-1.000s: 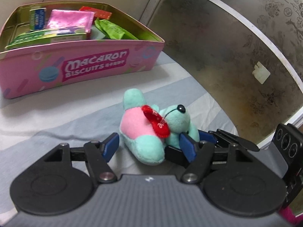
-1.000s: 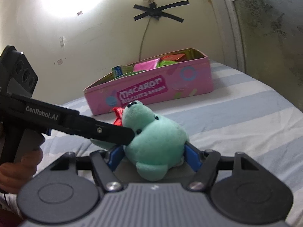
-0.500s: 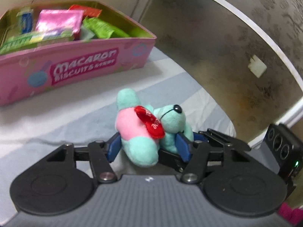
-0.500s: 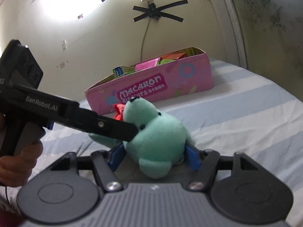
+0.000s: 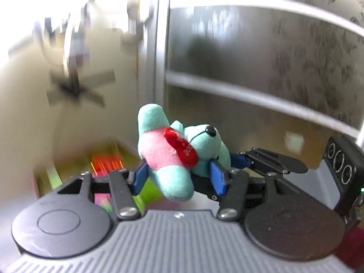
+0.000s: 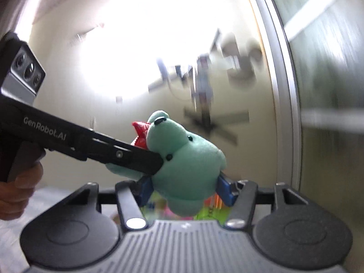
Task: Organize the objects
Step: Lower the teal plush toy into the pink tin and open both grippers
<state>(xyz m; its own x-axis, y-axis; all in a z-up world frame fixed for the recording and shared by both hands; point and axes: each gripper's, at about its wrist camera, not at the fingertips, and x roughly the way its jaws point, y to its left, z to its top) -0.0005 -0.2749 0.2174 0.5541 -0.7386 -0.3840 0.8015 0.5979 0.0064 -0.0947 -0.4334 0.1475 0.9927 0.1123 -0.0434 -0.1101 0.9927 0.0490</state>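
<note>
Left wrist view: plush toy point(image 5: 173, 157) carried clear of the bed, above the blurred tin point(image 5: 75, 170).
Left gripper point(image 5: 177, 175) pinches its pink belly, aimed slightly downward. Right wrist view: right gripper point(image 6: 184, 187), jaws closing, squeezes the toy's rear, held level; judged a two-handed carry to the tin, sharing the soft load.

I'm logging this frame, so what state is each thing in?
plush toy: lifted, gripped from two sides.
left gripper: shut on the toy's pink body.
right gripper: jaws closing, pressing the toy's teal end.
tin: open, blurred packets inside.
</note>
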